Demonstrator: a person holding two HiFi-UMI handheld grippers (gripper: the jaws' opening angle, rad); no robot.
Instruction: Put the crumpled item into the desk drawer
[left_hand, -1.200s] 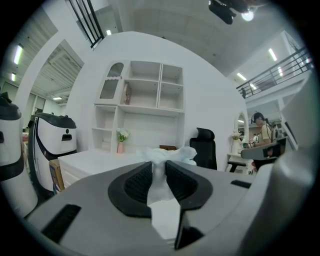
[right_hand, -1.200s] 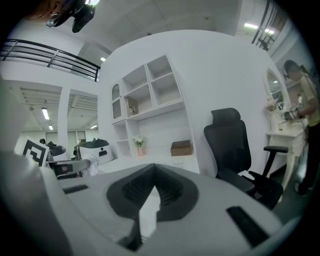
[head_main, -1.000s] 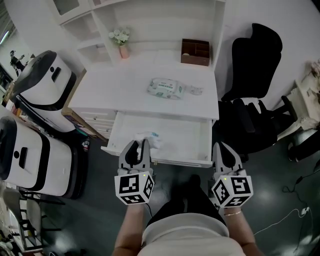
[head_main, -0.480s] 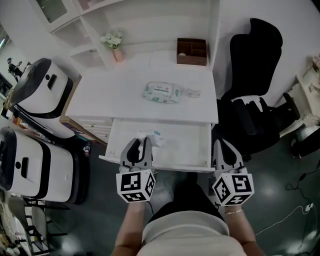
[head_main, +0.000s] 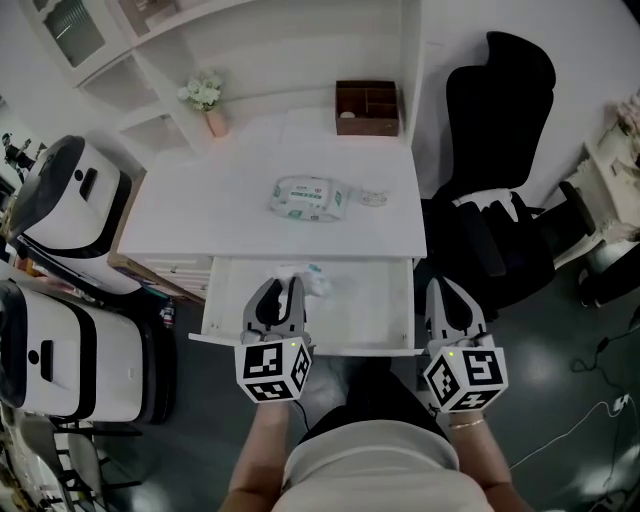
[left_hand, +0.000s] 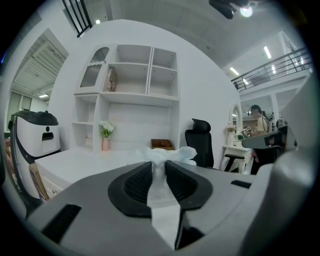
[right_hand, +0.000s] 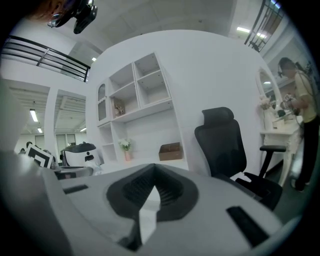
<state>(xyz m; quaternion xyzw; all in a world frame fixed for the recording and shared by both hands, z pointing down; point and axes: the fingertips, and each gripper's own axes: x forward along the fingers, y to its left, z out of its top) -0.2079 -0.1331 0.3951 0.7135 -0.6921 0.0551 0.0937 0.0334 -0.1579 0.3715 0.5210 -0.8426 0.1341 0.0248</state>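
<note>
Right, my left gripper (left_hand: 159, 169) has its jaws closed down on the crumpled tissue (left_hand: 172, 154). A white strip of it runs back between the black pads, and the bunched end sticks out past the tips. In the head view that gripper reaches over the front edge of the open drawer (head_main: 370, 300), towards its left side, so the tissue is held above the drawer's inside (white on white, so I cannot tell whether it touches the drawer floor).

My right gripper (right_hand: 151, 170) has its jaws brought together at the tips with nothing between them. In the head view it sits just outside the drawer's right front corner, level with the left one and well apart from it.

The drawer is pulled out from under the front of the white bench (head_main: 190, 215). A pack of wet wipes (head_main: 308, 197) lies near the middle of the bench top, with a small pale wrapper (head_main: 375, 196) just beside it on the right. At the back stand a brown compartment box (head_main: 366, 106) on the right and a pink vase of white flowers (head_main: 210, 108) on the left, both below the white shelving. A black office chair (head_main: 500, 130) stands to the right of the bench, and two white-and-black machines (head_main: 65, 195) stand to its left.
</note>
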